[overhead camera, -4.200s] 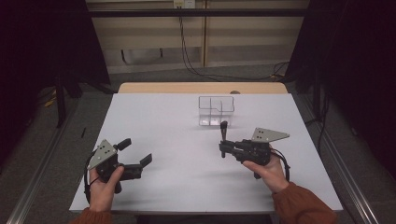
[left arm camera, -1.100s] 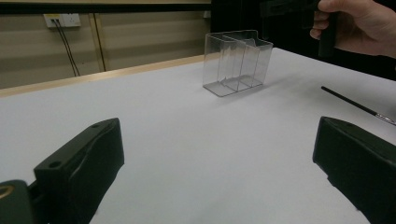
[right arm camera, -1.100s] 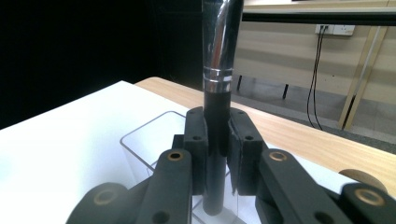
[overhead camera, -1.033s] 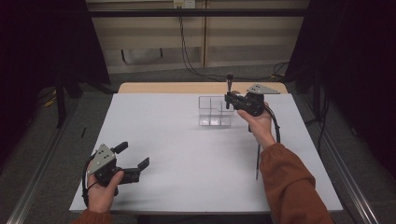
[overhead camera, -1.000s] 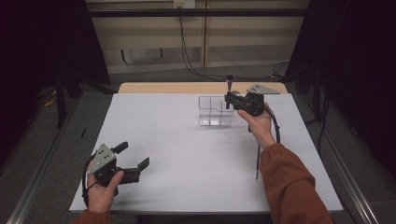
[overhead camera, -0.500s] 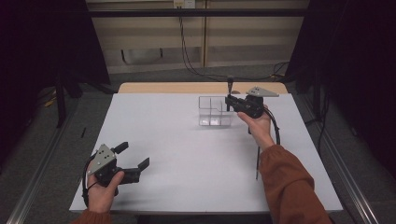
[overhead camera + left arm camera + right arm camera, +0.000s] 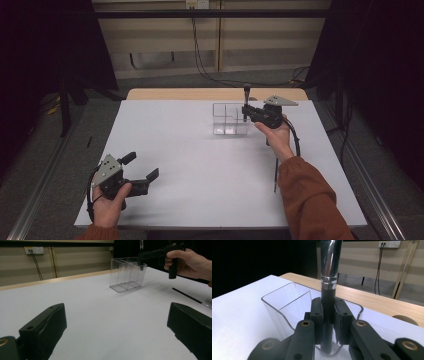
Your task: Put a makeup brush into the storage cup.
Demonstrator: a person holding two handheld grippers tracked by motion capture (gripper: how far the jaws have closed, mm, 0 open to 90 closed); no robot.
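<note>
While the right tongs [image 7: 327, 315] pinch a brush [image 7: 329, 272] upright over the clear box [image 7: 229, 119] at the bench's [image 7: 200, 165] far side | step: placing | next: lower, release | left tongs [image 7: 141, 176] spread, idle.

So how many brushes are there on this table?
2. One brush stands upright in the right gripper, its handle lowered into the right end of the clear box. A second thin one lies flat on the table beside the right forearm.
</note>
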